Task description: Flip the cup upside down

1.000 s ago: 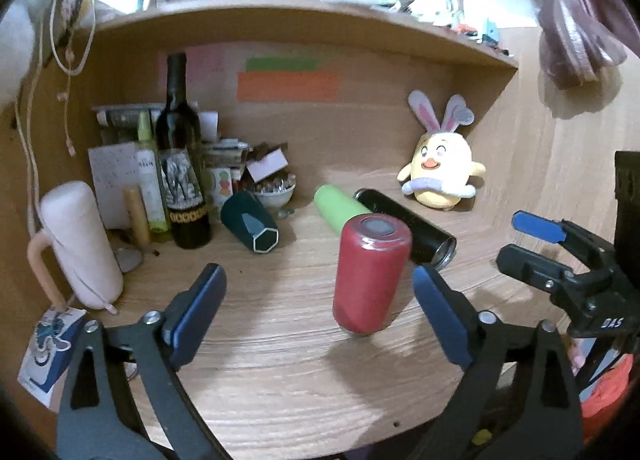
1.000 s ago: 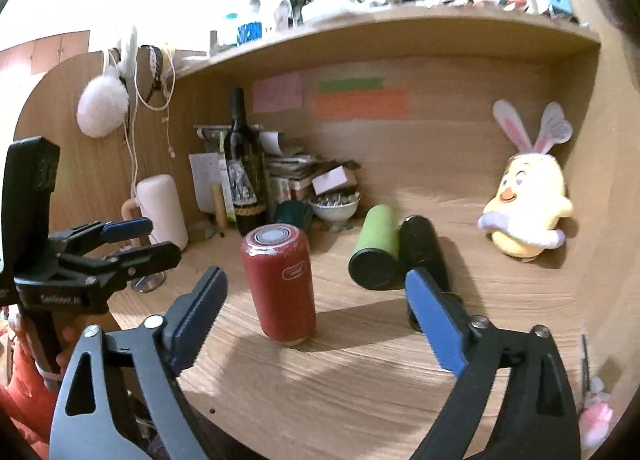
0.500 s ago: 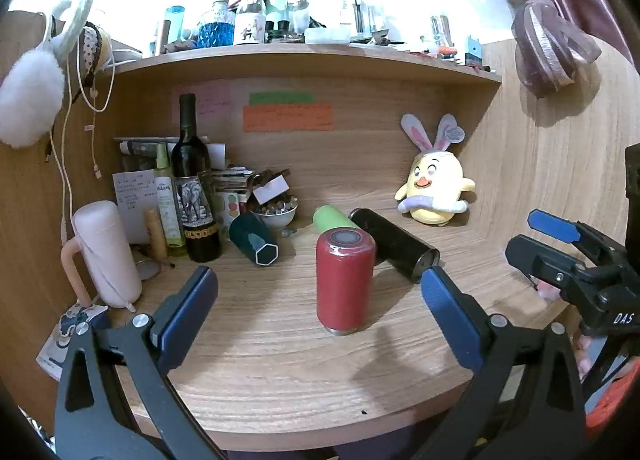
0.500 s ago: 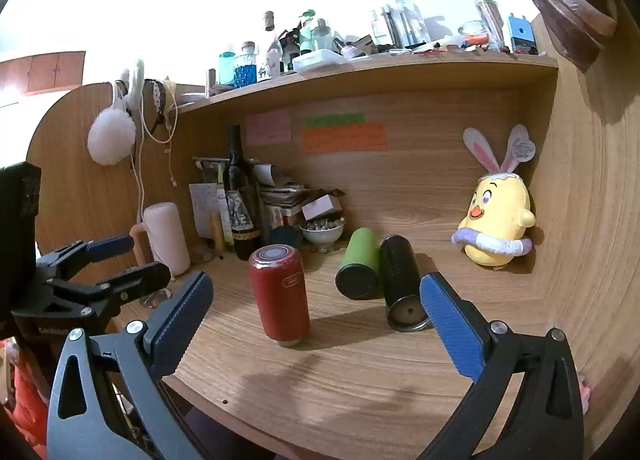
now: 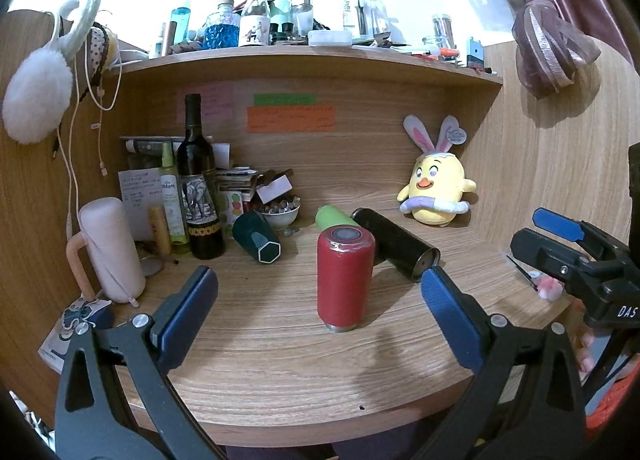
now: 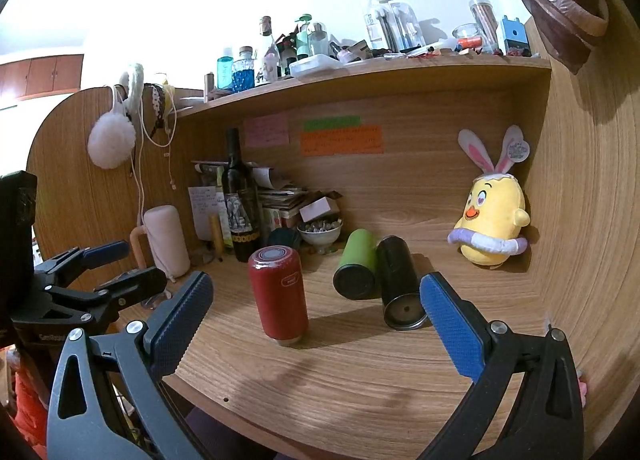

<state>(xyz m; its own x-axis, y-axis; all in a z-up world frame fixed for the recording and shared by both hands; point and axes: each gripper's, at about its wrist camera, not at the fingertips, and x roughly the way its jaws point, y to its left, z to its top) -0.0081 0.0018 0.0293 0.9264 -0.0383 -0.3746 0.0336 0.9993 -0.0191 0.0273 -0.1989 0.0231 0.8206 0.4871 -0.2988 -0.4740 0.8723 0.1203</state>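
Note:
A red cup (image 5: pixel 345 276) stands upside down on the wooden desk (image 5: pixel 280 372), its metal rim on the wood and its flat base up. It also shows in the right wrist view (image 6: pixel 279 297). My left gripper (image 5: pixel 318 300) is open and empty, in front of the cup and clear of it. My right gripper (image 6: pixel 316 306) is open and empty, in front of the cup and to its right. Each gripper shows at the edge of the other's view: the right gripper (image 5: pixel 560 248), the left gripper (image 6: pixel 116 268).
A green cup (image 5: pixel 334 216), a black cup (image 5: pixel 396 242) and a dark teal cup (image 5: pixel 257 236) lie on their sides behind the red one. A wine bottle (image 5: pixel 199 187), a small bowl (image 5: pixel 280 212), a pink jug (image 5: pixel 112 250) and clutter stand at the back left. A yellow plush chick (image 5: pixel 434 189) sits back right.
Both grippers have drawn back from the red cup and risen; the cup stands untouched in the same spot. More of the desk front and the top shelf shows.

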